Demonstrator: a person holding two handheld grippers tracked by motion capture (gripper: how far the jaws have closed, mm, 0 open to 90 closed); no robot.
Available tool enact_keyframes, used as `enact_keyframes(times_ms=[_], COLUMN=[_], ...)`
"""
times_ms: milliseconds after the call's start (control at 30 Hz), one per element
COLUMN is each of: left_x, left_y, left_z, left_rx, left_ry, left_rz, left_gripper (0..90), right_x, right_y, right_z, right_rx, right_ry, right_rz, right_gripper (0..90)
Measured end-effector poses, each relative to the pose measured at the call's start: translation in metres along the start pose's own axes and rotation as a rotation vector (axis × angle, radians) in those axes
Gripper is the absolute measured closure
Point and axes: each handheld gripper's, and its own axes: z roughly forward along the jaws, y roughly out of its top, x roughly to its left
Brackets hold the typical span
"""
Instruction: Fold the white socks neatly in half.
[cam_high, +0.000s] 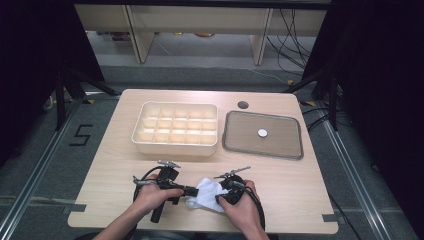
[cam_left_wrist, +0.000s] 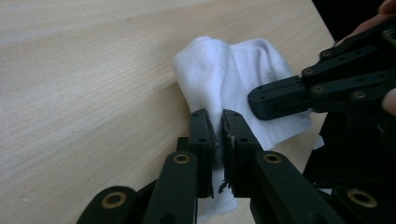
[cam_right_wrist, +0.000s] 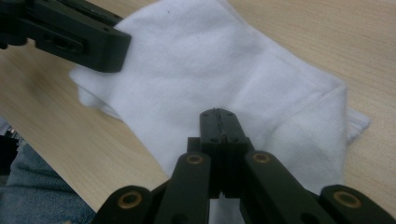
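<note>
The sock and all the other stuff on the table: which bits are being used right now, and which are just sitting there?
In use:
sock
left claw, pinching a fold of the sock
right claw, shut, over the sock

Just lying about:
box with small compartments
tray
white disc in the tray

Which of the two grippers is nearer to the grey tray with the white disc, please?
Right. The right gripper sits below the grey tray's near-left corner; the left gripper lies farther left, across the white cloth.
</note>
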Motion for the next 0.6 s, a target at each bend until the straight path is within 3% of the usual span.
enact_keyframes(times_ms=[33,100,233,300,400,433,467,500,567,600], left_x=[-0.001,-0.002,-0.004,-0.007,-0.009,-0.009,-0.009,-0.011,-0.011,-0.012], left_y=[0.0,0.002,0.004,0.004,0.006,0.006,0.006,0.007,0.007,0.008], left_z=[0.0,-0.001,-0.002,-0.003,-0.005,-0.004,-0.004,-0.005,-0.004,-0.004], left_rx=[-0.012,-0.004,-0.018,-0.029,-0.022,-0.042,-0.037,-0.042,-0.059,-0.056], left_ry=[-0.02,0.001,-0.01,-0.018,-0.005,-0.041,-0.055,-0.036,-0.045,-0.046], left_rz=[-0.008,0.02,0.023,0.012,0.026,0.023,0.022,0.016,0.022,0.028], left_gripper=[82.7,82.6,82.7,82.7,82.7,82.7,82.8,82.8,82.8,82.8], right_x=[0.0,0.0,0.0,0.002,0.001,0.003,0.003,0.003,0.003,0.002], right_y=[0.0,0.0,0.0,0.001,0.002,0.002,0.003,0.003,0.003,0.003], right_z=[0.0,-0.001,0.0,-0.001,0.001,0.0,0.0,0.001,0.001,0.002], right_rx=[0.001,-0.001,-0.006,0.002,-0.012,0.0,0.001,0.0,-0.002,-0.016], right_ry=[0.003,0.014,0.015,0.021,0.017,0.023,0.022,0.02,0.02,0.014], right_rz=[0.004,-0.001,-0.011,0.018,-0.018,0.019,0.017,0.014,0.004,-0.032], right_gripper=[90.0,90.0,90.0,90.0,90.0,90.0,90.0,90.0,90.0,90.0])
